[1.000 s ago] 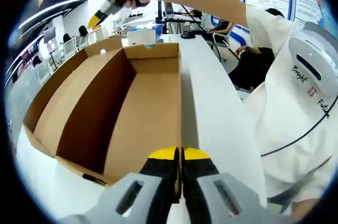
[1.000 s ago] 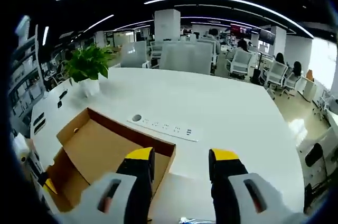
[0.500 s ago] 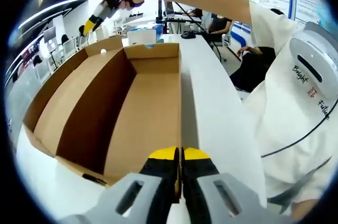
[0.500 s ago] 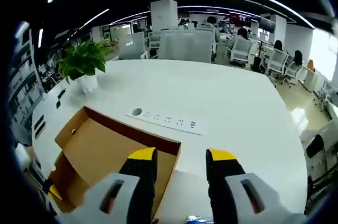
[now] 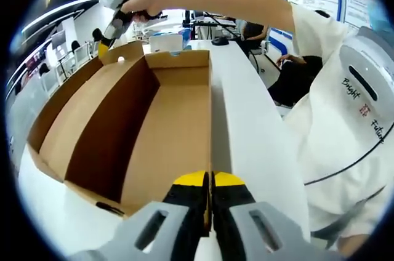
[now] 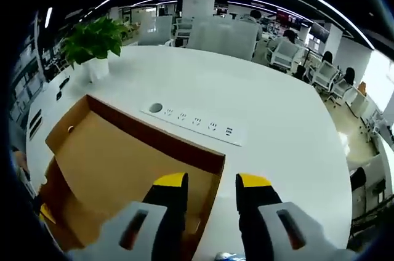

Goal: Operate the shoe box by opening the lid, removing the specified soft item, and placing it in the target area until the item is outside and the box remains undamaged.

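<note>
Shoe box (image 5: 157, 122) sits open on white table (image 5: 246, 119), cardboard, interior brown and bare in both views. No soft item seen inside.

Left claw (image 5: 210, 181): yellow-tipped jaws pressed together, tips at the near short wall of the box, right by its corner next to the table's long edge. Can't tell whether they pinch the wall's rim or just meet above it.

Right claw (image 6: 208, 182): jaws spread, nothing between them. In right gripper view it hangs over the box's far end wall (image 6: 154, 141), one tip over the box floor, the other over the table beside the rim. In left gripper view the same claw (image 5: 104, 42) shows at the far-left corner flap, held by the person's hand (image 5: 138, 8), arm stretched across above the box. Contact w/ flap: can't tell.

Also on table: power strip (image 6: 191, 119) set flush just beyond the box's end wall; potted plant (image 6: 92, 42) near the table's far-left edge. Person in white shirt (image 5: 345, 125) stands at the table's long edge. Office chairs (image 6: 221, 33) past the far edge.
</note>
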